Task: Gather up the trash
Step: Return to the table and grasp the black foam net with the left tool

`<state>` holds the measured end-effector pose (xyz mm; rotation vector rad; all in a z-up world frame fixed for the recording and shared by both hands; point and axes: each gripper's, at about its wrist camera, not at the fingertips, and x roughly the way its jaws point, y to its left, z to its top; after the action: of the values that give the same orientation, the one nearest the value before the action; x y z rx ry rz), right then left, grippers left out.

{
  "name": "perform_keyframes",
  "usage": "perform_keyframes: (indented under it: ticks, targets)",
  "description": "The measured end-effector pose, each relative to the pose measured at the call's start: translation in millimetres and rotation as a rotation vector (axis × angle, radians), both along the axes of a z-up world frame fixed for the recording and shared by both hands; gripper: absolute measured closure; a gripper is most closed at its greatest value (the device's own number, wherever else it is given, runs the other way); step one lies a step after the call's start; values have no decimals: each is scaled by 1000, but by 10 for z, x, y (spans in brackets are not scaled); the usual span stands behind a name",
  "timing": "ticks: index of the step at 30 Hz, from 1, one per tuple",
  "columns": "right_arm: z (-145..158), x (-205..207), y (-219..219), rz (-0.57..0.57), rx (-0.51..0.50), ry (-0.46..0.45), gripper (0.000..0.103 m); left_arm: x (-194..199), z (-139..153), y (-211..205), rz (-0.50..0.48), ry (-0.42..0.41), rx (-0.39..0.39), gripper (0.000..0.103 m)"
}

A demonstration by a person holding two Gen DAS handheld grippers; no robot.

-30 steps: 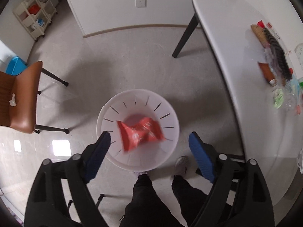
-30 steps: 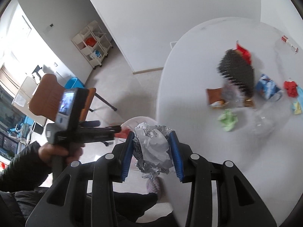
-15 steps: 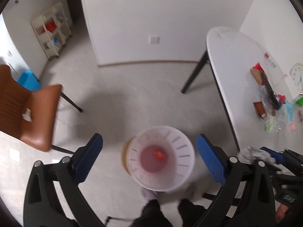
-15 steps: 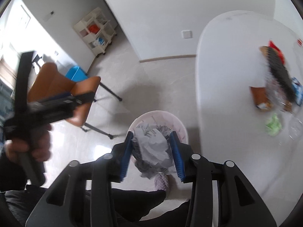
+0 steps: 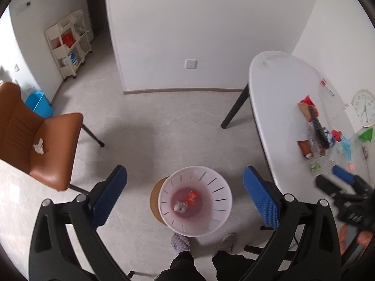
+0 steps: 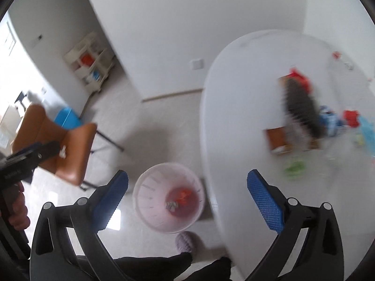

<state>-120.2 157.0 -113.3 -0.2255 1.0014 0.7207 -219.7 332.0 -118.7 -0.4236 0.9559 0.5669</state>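
From the left wrist, the left gripper (image 5: pixel 185 194) hangs spread wide and empty above the white bin (image 5: pixel 195 201), where a red wrapper (image 5: pixel 191 196) and crumpled paper (image 5: pixel 180 206) lie.

From the right wrist, the right gripper (image 6: pixel 187 193) has just been opening, nothing between its fingers. The litter (image 6: pixel 302 117) on the desk (image 6: pixel 236 107) looks light and crushable, best pinched across a crumpled fold.

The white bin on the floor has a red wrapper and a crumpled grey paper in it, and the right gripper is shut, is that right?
Not quite. The right gripper is open with nothing between its jaws, which have just been opening, as the right wrist view shows. The white bin does hold the red wrapper and crumpled grey paper.
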Motion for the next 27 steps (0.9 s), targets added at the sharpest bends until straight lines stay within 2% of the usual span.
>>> perform_keyframes:
  ticks: [6,14,19,23,27]
  targets:
    - [258,153,-614,-117,-1,-61,2,190,98,-264,-59,-18,10,8]
    - [299,276,-1196,-211,-14,-66,2,511,142,-767,-153,-14,15,8]
    - [254,428,-1668,-292,-23,-50,2,852,129,-1191,-257,-13,22,8]
    - [200,571,-2034,-350,-27,-29,2,1217,13,-1566,-357,-17,3,8]
    - [162,719,-2299,-387,-30,-10,2,1626,-194,-1866,-421,17,-37,8]
